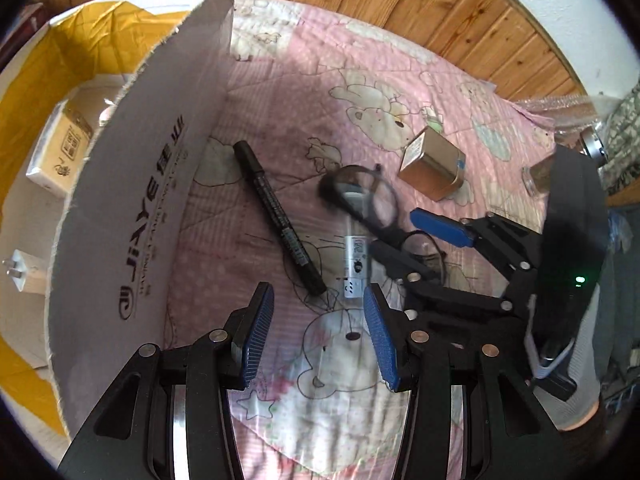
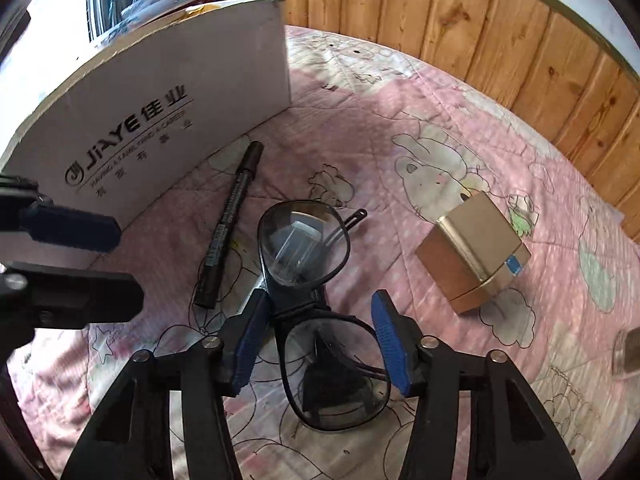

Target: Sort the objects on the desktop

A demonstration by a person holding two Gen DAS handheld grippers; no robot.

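Black-framed glasses (image 2: 308, 280) lie on the pink quilt, one lens between the fingers of my right gripper (image 2: 316, 344), which is open around them. They also show in the left wrist view (image 1: 368, 200). A black marker (image 1: 278, 218) (image 2: 230, 220) lies beside the cardboard box wall. A white tube (image 1: 356, 264) lies under the glasses. My left gripper (image 1: 318, 336) is open and empty above the quilt, near the marker's tip. A small gold box (image 1: 434, 168) (image 2: 474, 252) sits to the right.
A tall cardboard box wall (image 1: 132, 200) (image 2: 160, 108) stands on the left; inside are a tissue pack (image 1: 60, 148) and a white plug (image 1: 18, 276). A wooden panel wall (image 2: 500, 40) bounds the far side. A small jar (image 1: 538, 178) sits at the right.
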